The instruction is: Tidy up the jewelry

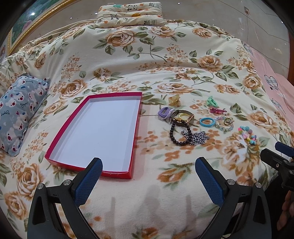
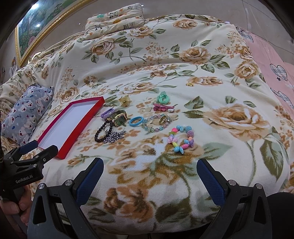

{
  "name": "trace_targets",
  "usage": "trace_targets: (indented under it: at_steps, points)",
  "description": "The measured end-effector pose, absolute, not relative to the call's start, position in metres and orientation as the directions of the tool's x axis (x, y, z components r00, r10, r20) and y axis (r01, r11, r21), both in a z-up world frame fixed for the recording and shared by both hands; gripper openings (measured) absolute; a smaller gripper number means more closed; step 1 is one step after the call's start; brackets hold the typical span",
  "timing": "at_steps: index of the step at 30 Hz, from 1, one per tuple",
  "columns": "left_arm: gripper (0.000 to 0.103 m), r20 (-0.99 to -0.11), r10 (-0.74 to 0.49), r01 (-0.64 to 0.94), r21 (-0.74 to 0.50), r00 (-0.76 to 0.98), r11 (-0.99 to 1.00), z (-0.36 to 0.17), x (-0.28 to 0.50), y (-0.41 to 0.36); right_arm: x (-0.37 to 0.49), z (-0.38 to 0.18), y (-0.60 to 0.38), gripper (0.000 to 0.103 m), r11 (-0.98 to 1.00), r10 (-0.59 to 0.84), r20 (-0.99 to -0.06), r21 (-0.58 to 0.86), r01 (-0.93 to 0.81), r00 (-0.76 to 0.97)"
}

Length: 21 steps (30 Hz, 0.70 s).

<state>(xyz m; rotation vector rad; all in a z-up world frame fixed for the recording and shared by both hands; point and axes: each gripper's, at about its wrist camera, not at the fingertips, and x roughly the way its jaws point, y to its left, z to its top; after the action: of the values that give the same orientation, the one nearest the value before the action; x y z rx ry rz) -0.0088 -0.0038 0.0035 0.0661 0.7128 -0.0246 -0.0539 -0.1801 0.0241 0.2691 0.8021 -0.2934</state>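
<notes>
Left tool: my left tool point(image 1: 148, 176) hangs low at the bottom of its frame, blue-padded fingers point(image 1: 90, 182) spread wide apart and holding nothing, over the near edge of the bed
Right tool: my right tool point(image 2: 149, 177) sits the same way at the bottom of its own frame, jaws apart and empty; in the left view its tip shows at the right edge
Tray: a red box lid point(image 1: 95, 132) with a white inside lies open side up on the floral blanket point(image 1: 147, 55), centre-left of the left view, nothing in it
Jewelry: the pieces lie loose on the blanket to the right of the tray, apart from it
Watch cluster: a gold watch point(image 2: 120, 117) lies nearest the tray, with a black bead bracelet point(image 2: 102, 133) and a silver chain point(image 2: 114, 137) tangled just below it, touching
Rings and clips: a purple clip point(image 2: 107, 112) sits against the watch's left side, an amber claw clip point(image 2: 125, 101) above it, a blue ring point(image 2: 135, 121) to its right
Right side of the spread: a pale glass-bead bracelet point(image 2: 156, 122) with a gold ring point(image 2: 162, 119) on it, a green clip point(image 2: 162, 97), a pink hair clip point(image 2: 162, 107), and a bright plastic bead bracelet point(image 2: 181, 138) lowest, closest to my right tool
Stray piece: one small gold item point(image 2: 189, 84) lies alone, well above the rest; I cannot tell what it is
Surroundings: a grey bear-print pillow point(image 1: 20, 114) at the left edge, a panda-print pillow point(image 1: 130, 14) at top centre
</notes>
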Motion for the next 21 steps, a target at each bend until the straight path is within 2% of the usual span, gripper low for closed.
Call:
trace_targets:
  at_steps: [21]
  points:
    - [0.102, -0.667, -0.013, 0.054, 0.042, 0.745, 0.998, 0.0019, -0.0008, -0.0045, -0.0530, 0.0241, -0.1804, 0.102, 0.926, -0.154, -0.737, 0.125, 0.357, 0.658]
